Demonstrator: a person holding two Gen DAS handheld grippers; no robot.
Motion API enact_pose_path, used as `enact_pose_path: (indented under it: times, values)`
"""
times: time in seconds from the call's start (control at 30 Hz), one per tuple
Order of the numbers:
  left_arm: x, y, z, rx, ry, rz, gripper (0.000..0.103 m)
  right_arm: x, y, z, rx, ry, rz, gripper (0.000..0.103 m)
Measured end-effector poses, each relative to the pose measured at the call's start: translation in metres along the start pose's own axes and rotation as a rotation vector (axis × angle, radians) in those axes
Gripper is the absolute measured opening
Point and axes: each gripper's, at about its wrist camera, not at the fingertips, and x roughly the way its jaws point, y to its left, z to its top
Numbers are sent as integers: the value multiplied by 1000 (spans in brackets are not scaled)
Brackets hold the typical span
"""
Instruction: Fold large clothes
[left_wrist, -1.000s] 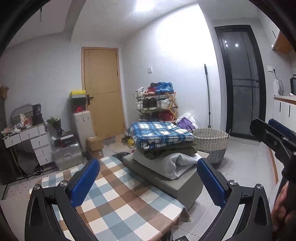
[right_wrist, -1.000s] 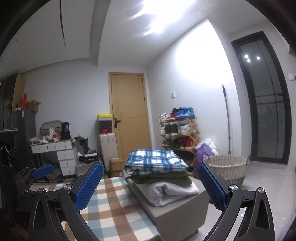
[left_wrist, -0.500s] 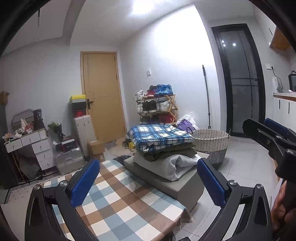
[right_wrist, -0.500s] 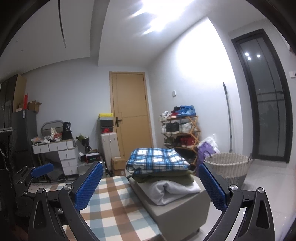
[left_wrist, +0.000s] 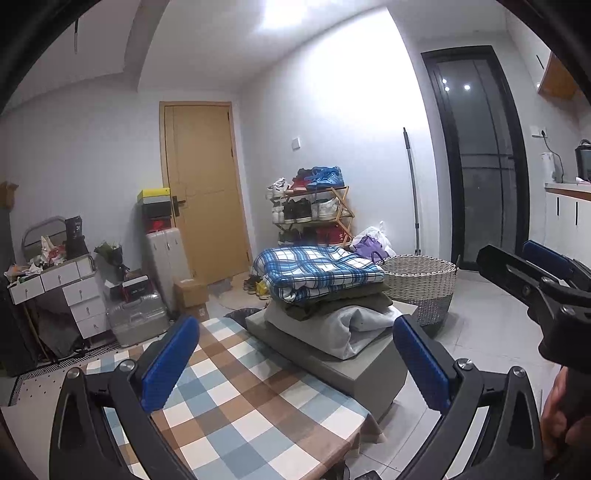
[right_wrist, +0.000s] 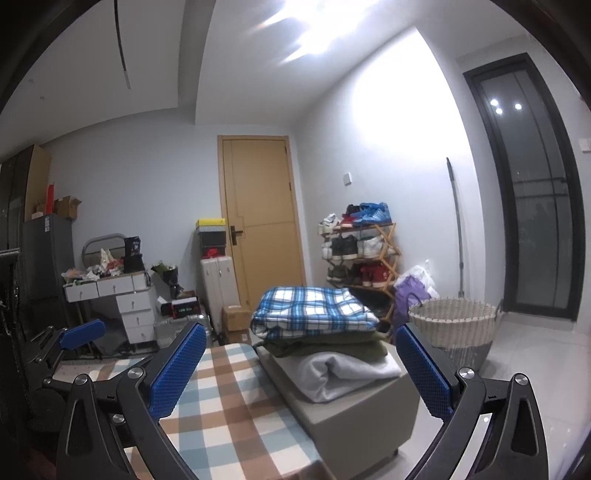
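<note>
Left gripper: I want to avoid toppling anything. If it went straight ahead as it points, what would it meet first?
Probably the clothes pile on the grey ottoman. The open left gripper frames it across the checked table, with nothing between; depth is uncertain.

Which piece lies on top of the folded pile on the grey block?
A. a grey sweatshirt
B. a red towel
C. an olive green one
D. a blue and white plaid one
D: the blue and white plaid piece tops the pile, with the olive one and the grey one beneath.
</note>
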Motion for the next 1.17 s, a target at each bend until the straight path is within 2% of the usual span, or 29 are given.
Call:
enact_pose_path:
  times: [0.13, 0.33, 0.47, 1.17]
  values:
    - [0, 0, 1, 0, 4, -4, 102, 0, -1, 0, 4, 4, -1, 103]
    - [2, 5, 0, -36, 26, -58, 102, 0, -1, 1, 1, 2, -4, 103]
    - [0, 4, -1, -21, 19, -36, 102, 0, 0, 0, 2, 4, -4, 103]
    - [10, 3, -3, -38, 39, -58, 102, 3, 9, -9, 2, 38, -14, 103]
